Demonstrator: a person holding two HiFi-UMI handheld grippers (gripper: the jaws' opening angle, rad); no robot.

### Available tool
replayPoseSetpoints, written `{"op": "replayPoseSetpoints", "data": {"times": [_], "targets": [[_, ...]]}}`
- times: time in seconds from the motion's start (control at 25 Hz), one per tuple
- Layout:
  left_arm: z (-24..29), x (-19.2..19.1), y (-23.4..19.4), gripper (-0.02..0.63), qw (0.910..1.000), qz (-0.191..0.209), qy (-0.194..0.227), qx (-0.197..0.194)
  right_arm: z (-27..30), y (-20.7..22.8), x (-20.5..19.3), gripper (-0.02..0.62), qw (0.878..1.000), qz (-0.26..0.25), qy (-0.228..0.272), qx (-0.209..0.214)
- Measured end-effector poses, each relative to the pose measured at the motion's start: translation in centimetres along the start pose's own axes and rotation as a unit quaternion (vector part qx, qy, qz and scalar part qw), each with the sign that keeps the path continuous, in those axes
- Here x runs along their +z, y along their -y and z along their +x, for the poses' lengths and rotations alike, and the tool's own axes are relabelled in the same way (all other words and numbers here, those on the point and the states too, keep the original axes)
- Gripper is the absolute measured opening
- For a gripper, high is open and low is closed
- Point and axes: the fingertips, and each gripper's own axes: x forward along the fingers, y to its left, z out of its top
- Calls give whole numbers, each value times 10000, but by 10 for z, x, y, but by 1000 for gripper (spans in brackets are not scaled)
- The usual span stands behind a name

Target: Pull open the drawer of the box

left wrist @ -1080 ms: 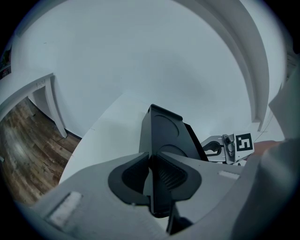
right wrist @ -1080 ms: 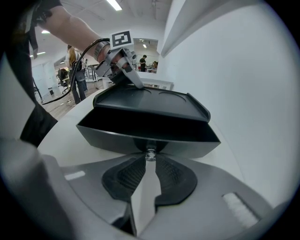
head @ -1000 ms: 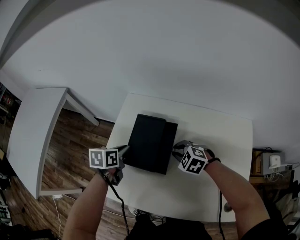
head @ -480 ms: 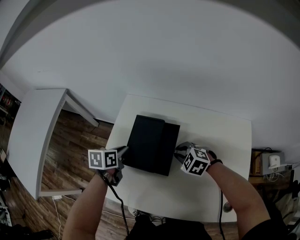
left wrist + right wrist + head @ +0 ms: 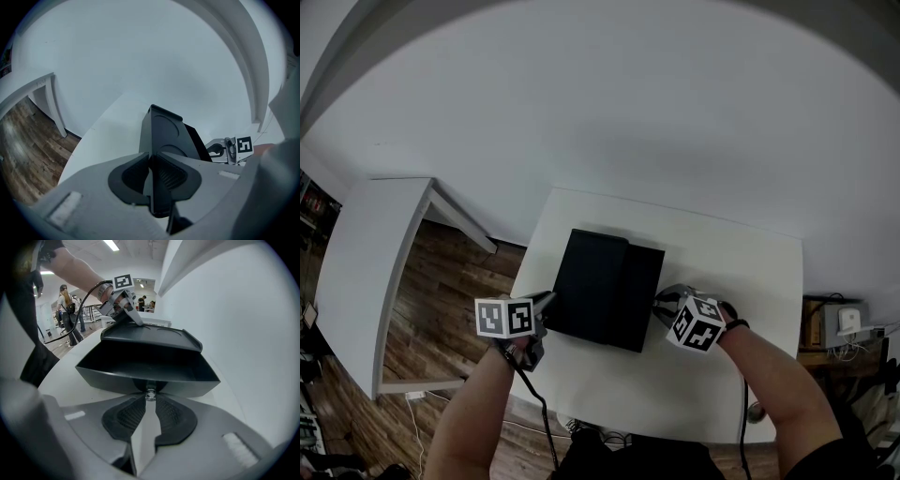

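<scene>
Head view: where's the box (image 5: 595,281)?

It's black and lies on the white surface (image 5: 722,272), toward the left edge. The drawer (image 5: 649,292) is slid partway out of its right side.

Can you read the grips from up there?

Barely; they're too small. Right gripper view settles one: the right hand-held gripper (image 5: 150,398) pinches a small metal knob (image 5: 150,393) on the drawer front, and you look straight into the drawer's open tray.

And the other?

Left gripper view shows the left hand-held gripper (image 5: 153,164) clamped on the box's near end wall, a pad pressed to each side. It also catches the right one's marker cube (image 5: 243,144) beyond the box. People (image 5: 70,310) standing far behind show only in the right gripper view.
</scene>
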Motion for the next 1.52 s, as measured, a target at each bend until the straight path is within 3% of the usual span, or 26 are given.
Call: {"op": "replayPoseSetpoints", "data": {"times": [1.52], "targets": [[-1,-1,-1,64,9999,-93,56,-23,-19,3,-30,69,9997,192,-29,-112]]}}
